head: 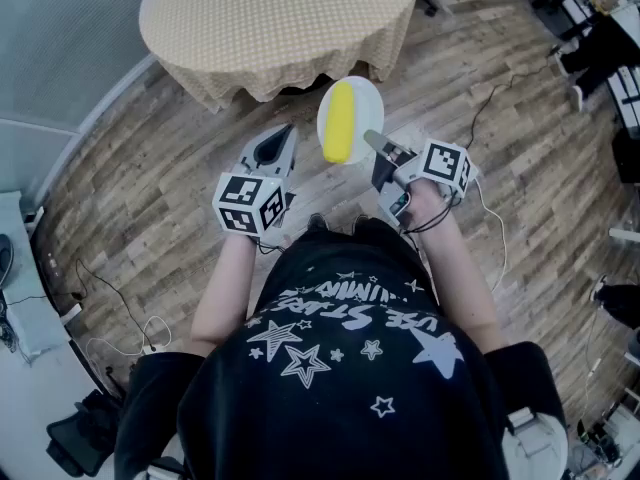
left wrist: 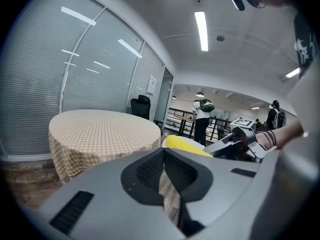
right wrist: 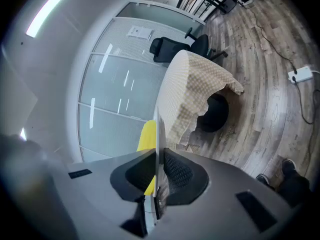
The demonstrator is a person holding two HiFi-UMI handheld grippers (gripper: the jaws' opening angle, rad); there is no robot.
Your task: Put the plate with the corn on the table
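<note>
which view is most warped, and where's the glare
Head view: only mildly bent at the edges, corn and plate evenly lit. Left gripper view: heavy fisheye with dark corners, ceiling light blown out, streaky reflections on the glass wall. Right gripper view: equally warped and tilted, glaring light strip at upper left, plate seen only edge-on.

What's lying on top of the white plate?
A yellow corn cob lies on the plate, which the right gripper pinches by its rim. The plate's surface beneath the cob is covered, so nothing there can be seen.
</note>
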